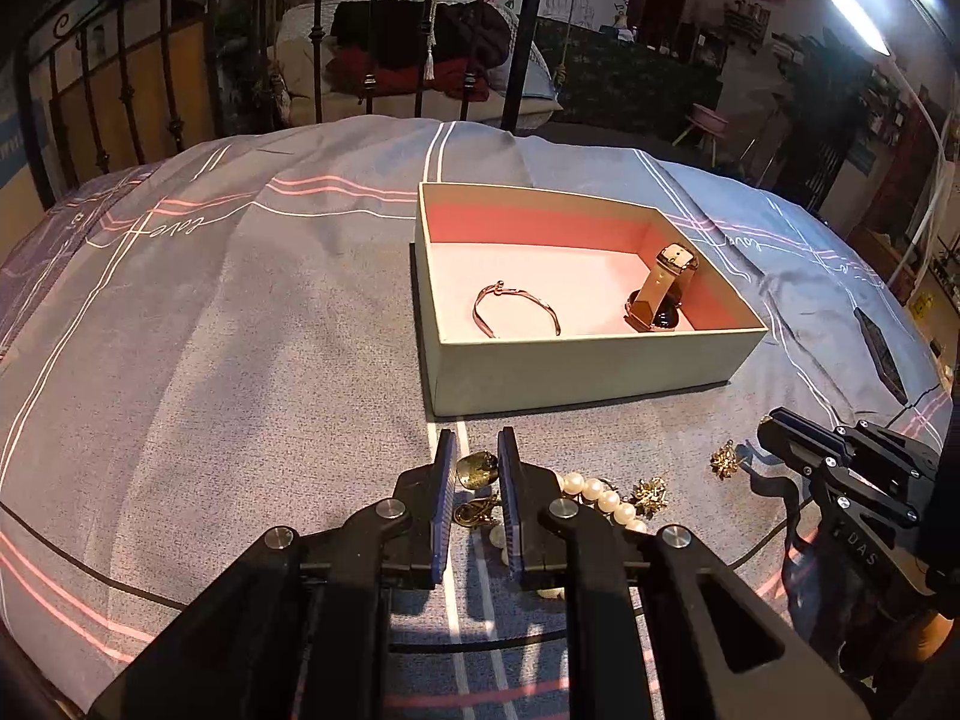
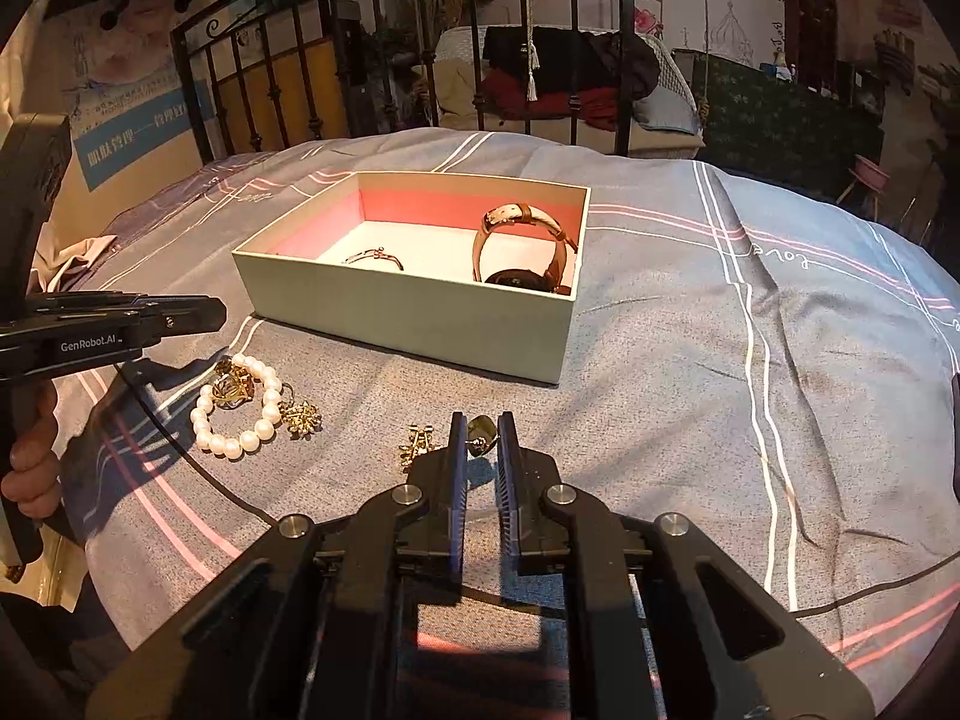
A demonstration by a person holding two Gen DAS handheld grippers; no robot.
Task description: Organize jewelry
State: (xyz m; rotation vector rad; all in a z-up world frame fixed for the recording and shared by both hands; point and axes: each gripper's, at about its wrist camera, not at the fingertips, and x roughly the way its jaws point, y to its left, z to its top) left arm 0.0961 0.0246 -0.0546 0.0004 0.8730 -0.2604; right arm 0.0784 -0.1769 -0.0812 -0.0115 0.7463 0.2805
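An open box [image 1: 576, 372] [image 2: 408, 324] with a pink lining sits on the grey bedspread and holds a thin bangle [image 1: 516, 312] [image 2: 375, 258] and a tan-strapped watch [image 1: 657, 294] [image 2: 522, 240]. Before it lie a pearl bracelet [image 1: 600, 492] [image 2: 231, 447] and two gold star earrings [image 1: 723, 459] [image 2: 303, 417]. My left gripper [image 1: 477, 450] [image 2: 219, 312] hovers over the bracelet, its narrow jaws shut on a gold disc earring [image 1: 477, 471]. My right gripper [image 2: 481, 429] [image 1: 771, 420] is shut on an olive-gold earring [image 2: 480, 435] just above the cover.
A black iron bed frame [image 2: 480, 90] closes off the far side. A person's hand [image 2: 30, 468] holds the left gripper's handle. A dark flat object [image 1: 879, 348] lies on the cover right of the box. Another gold piece [image 2: 231, 387] rests inside the pearl ring.
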